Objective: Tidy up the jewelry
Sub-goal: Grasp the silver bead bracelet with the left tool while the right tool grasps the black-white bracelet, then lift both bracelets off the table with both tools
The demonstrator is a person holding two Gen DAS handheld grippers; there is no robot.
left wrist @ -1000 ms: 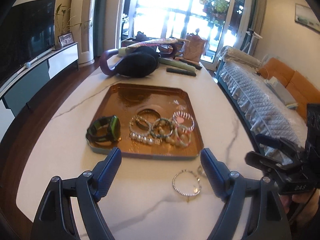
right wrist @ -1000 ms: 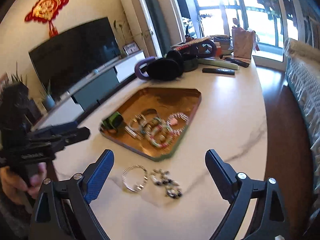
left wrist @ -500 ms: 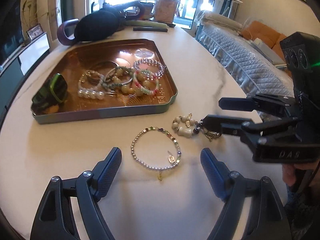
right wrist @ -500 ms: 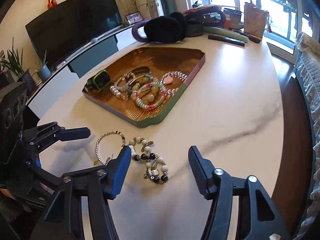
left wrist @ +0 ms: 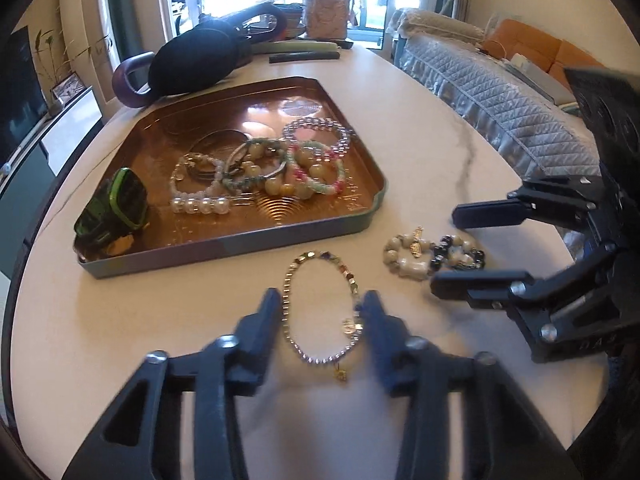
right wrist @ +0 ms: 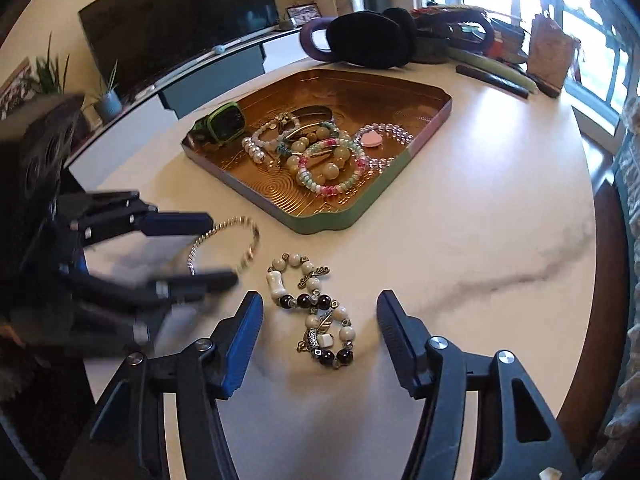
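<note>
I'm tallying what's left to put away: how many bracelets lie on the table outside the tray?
2: a thin silver bracelet between the left hand-held gripper's fingers, and a chunky cream-and-black beaded bracelet between the right's.

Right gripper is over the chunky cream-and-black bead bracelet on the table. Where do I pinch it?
Probably at the waist: the chunky bracelet lies flat, twisted into a figure-eight, narrowest mid-length. Come straight down with the right gripper, whose open fingers already straddle it, clear of the thin silver bracelet.

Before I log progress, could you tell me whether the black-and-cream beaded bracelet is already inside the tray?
No, the black-and-cream beaded bracelet lies on the table, outside the tray, between the right gripper fingers.
</note>
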